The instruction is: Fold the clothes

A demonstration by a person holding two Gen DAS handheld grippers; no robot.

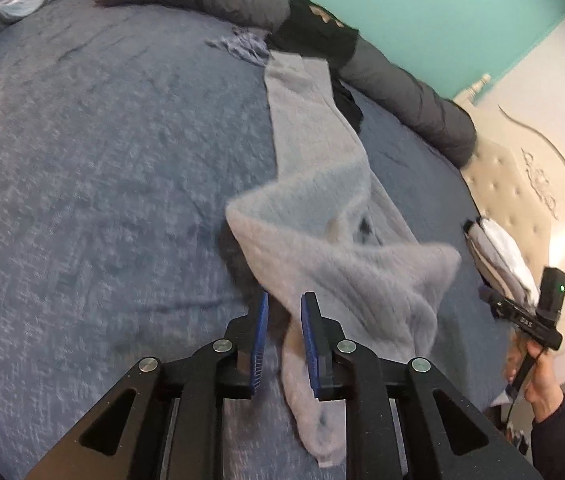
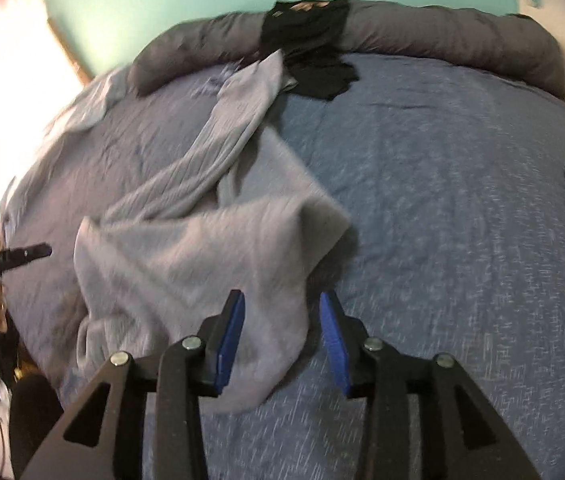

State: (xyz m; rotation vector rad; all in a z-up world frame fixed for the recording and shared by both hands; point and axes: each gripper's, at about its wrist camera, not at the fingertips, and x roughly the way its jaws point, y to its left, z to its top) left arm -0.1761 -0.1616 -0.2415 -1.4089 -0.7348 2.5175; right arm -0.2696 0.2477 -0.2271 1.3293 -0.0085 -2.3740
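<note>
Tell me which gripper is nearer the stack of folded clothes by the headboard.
Right. The folded stack lies on the right gripper's side of the bed, at its view's right edge. The left gripper sits farther off, across the grey garment.

Dim, cool indoor light in both views. Right wrist view: blown-out white-pink glare at left edge. Motion blur smears the pale grey ribbed knit garment (image 2: 202, 248) and the blue textured bedspread (image 2: 462, 200). Strong fisheye bending, black vignette corners. Soft shadow under the garment's raised fold. Black gripper arms sharp.
</note>
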